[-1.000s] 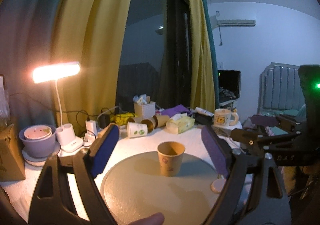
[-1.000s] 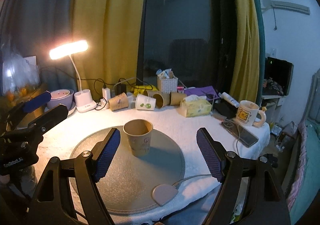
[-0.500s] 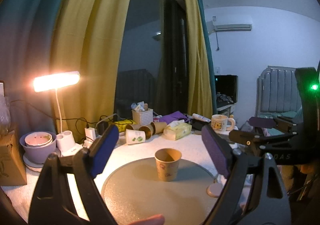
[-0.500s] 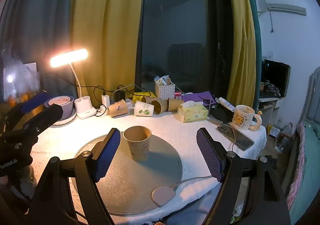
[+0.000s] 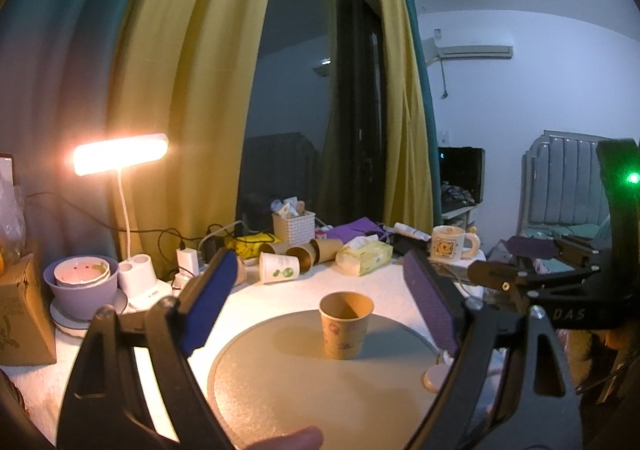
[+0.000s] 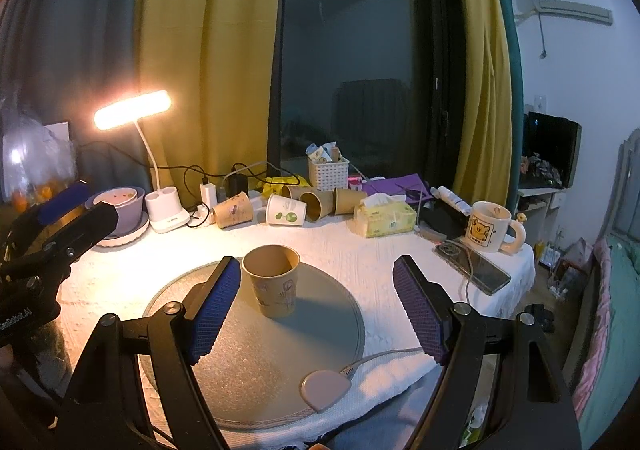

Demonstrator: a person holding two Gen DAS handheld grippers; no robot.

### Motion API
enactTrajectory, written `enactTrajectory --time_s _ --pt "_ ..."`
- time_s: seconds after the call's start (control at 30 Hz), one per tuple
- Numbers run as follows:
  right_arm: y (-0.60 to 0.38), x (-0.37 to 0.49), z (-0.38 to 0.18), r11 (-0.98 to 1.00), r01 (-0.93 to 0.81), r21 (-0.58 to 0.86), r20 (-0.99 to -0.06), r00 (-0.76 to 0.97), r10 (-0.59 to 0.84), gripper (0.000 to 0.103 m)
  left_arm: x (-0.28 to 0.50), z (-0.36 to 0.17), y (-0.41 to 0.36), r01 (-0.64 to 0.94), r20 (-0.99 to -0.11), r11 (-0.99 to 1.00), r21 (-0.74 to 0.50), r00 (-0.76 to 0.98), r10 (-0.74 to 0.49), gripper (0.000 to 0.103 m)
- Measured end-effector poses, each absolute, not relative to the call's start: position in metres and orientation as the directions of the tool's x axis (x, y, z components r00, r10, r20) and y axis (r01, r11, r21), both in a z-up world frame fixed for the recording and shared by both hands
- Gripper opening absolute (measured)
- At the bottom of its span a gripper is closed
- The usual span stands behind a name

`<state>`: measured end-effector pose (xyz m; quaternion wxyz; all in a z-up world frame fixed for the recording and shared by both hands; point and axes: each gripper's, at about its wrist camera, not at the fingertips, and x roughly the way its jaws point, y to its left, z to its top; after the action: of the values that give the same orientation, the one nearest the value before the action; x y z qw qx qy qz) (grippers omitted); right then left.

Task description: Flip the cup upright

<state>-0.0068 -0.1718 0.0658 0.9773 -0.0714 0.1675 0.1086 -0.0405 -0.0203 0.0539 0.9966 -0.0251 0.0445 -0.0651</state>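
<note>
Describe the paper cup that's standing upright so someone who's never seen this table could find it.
Find the round grey mat on the white tablecloth. The brown paper cup stands alone near the mat's far edge, mouth up and empty. The other paper cups lie on their sides by the window.

Brown cup (image 6: 273, 280), faint print; grey mat (image 6: 256, 370); yellow curtains (image 6: 208, 50).
</note>
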Motion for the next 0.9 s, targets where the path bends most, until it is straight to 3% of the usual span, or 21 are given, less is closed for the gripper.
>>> enactTrajectory --time_s 0.9 --pt "-0.1722 -0.0066 0.0662 0.966 -0.237 -0.103 -0.344 0.92 0.189 0.081 -0.0374 0.051 -0.0215 0.12 -0.093 0.991 -0.052 0.988 -0.125 0.086"
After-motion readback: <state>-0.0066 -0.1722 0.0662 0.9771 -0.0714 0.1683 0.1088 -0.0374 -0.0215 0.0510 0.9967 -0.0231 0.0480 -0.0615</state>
